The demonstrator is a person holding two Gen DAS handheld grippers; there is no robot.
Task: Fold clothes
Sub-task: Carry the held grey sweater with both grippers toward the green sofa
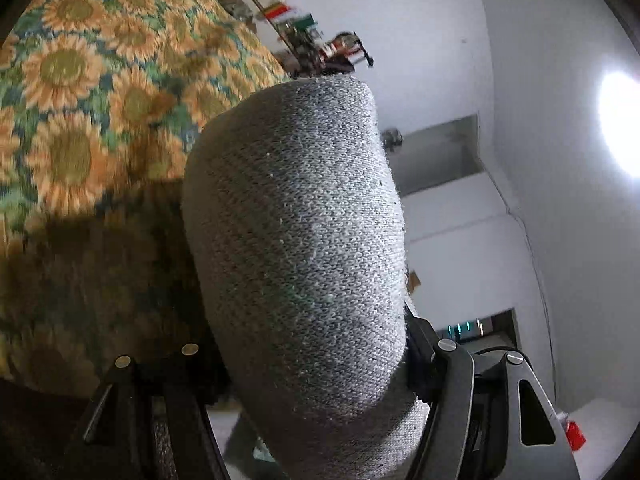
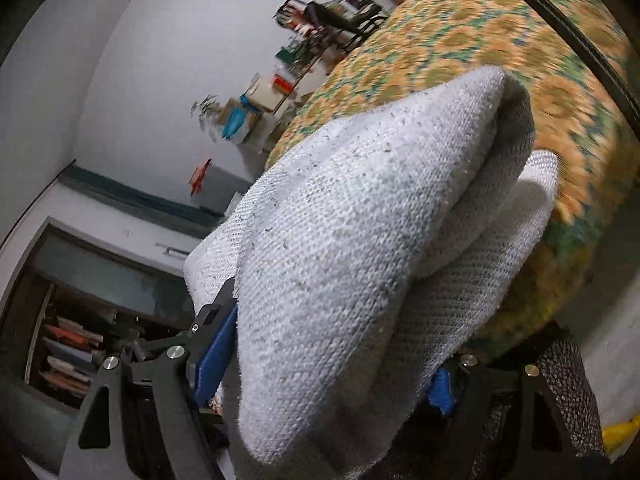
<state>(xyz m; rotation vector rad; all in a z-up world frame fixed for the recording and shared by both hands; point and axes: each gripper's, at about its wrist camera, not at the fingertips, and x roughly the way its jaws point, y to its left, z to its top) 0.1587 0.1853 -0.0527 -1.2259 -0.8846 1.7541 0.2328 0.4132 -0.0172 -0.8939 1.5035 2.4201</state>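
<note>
Now, from the left wrist view, we see our left claw (image 1: 316, 392) clamped on a thick grey knitted garment (image 1: 296, 240), which bulges up between the fingers above the sunflower bedspread (image 1: 80, 120), presumably lifted clear to be folded. From the right wrist view, our right claw (image 2: 320, 364) grips the white knitted cloth (image 2: 352, 248) in bunched layers, blue pads pressing its sides, over the same bed. We can read no labels or writing anywhere.
</note>
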